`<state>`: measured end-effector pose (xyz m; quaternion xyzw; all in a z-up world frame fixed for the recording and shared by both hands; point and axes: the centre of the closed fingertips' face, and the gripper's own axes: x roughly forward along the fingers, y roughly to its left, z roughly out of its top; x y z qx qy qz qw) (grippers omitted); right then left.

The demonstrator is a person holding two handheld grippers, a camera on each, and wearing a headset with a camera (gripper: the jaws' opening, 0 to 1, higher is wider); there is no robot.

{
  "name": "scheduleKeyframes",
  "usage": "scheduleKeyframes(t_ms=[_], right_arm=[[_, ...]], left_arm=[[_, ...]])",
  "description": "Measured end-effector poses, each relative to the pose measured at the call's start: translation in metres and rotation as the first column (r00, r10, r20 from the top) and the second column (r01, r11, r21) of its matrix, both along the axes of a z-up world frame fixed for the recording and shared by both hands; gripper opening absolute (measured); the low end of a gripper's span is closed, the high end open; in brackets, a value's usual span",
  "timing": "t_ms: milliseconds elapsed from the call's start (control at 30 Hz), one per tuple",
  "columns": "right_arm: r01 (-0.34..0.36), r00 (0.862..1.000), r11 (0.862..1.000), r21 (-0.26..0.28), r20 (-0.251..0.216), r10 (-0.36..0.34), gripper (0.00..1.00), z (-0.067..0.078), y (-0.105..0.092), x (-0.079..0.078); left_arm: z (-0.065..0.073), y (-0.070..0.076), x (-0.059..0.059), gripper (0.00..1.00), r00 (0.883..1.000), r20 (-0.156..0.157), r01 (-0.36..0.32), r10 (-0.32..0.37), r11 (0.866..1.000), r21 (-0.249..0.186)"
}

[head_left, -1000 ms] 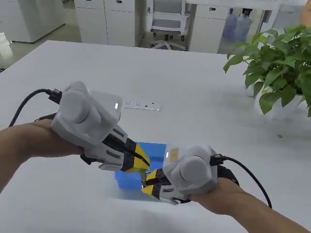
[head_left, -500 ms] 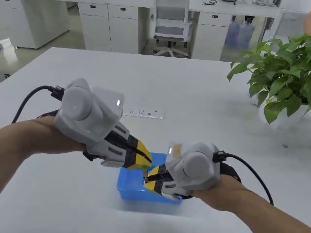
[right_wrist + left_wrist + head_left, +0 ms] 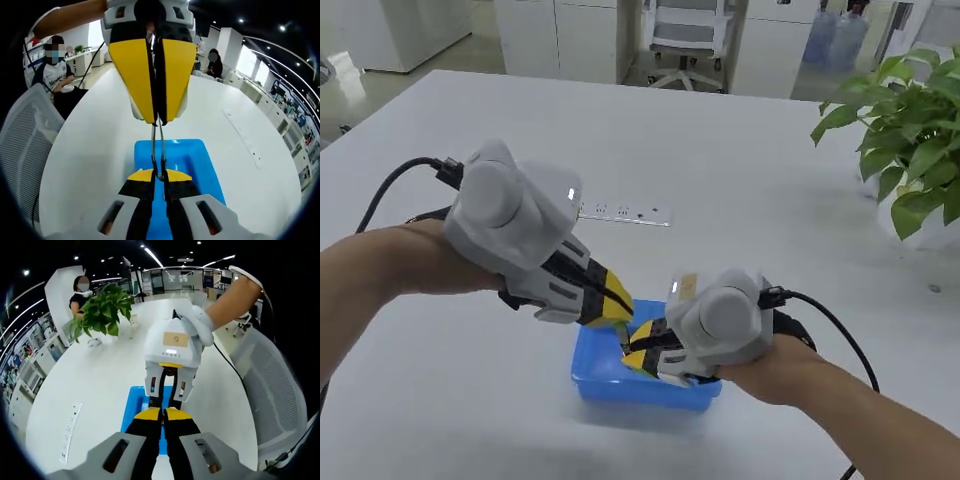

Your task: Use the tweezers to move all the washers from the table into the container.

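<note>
The tweezers (image 3: pixel 158 145) are thin and of bare grey metal. They have two slim legs with a smooth, slightly shiny surface. In the right gripper view their long axis runs straight from one tool to the other, just above the container. The legs stand a little apart where they come out of the left tool (image 3: pixel 159 119), and they meet at the right tool (image 3: pixel 160 176). Which end is the pointed one, I cannot tell.

The jaws of the left tool are pressed together on the tweezers, so that only a fine dark slit shows between the yellow tips. The right tool is also narrow, and its jaws are drawn in on the other end of the tweezers. Both tools have black fingers with yellow, wedge-shaped ends and a rounded body of matt light grey plastic. A black cable leaves the back of each.

In the head view the two tools face each other tip to tip over the container (image 3: pixel 620 385), the left tool from the upper left and the right tool from the lower right. The container is a shallow rectangular tray of bright blue plastic with rounded corners. It lies flat on the desk (image 3: pixel 750 190), near the front edge.

The desk is white and smooth. A white power strip (image 3: pixel 623 214) lies behind the tools, and a leafy green plant (image 3: pixel 910 110) stands at the right.
</note>
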<state>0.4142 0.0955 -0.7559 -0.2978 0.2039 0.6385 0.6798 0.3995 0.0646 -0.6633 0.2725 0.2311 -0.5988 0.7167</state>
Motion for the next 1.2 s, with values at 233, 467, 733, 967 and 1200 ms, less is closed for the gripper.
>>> scheduleKeyframes(t_ms=[233,467,733,967,1200], right_arm=[[-0.006,0.999,1.000,-0.015,-0.038,0.005,0.09,-0.018,0.002,0.007],[-0.017,0.998,0.999,-0.030,-0.062,0.015,0.09,-0.030,0.003,0.010],[-0.018,0.997,0.999,-0.041,-0.078,0.015,0.09,-0.037,0.003,0.011],[-0.020,0.997,0.999,-0.050,-0.077,0.016,0.09,-0.040,0.002,0.012],[-0.022,0.997,0.998,-0.057,-0.071,0.017,0.10,-0.041,0.001,0.013]], left_arm=[[-0.017,0.002,0.009,0.05,1.000,-0.024,-0.007,0.007,1.000,0.003],[-0.028,0.003,0.015,0.05,0.999,-0.045,-0.014,0.014,1.000,-0.004],[-0.034,0.004,0.016,0.05,0.998,-0.055,-0.016,0.016,1.000,0.000],[-0.039,0.004,0.019,0.05,0.998,-0.058,-0.018,0.018,1.000,0.001],[-0.040,0.003,0.020,0.05,0.998,-0.055,-0.015,0.015,1.000,0.001]])
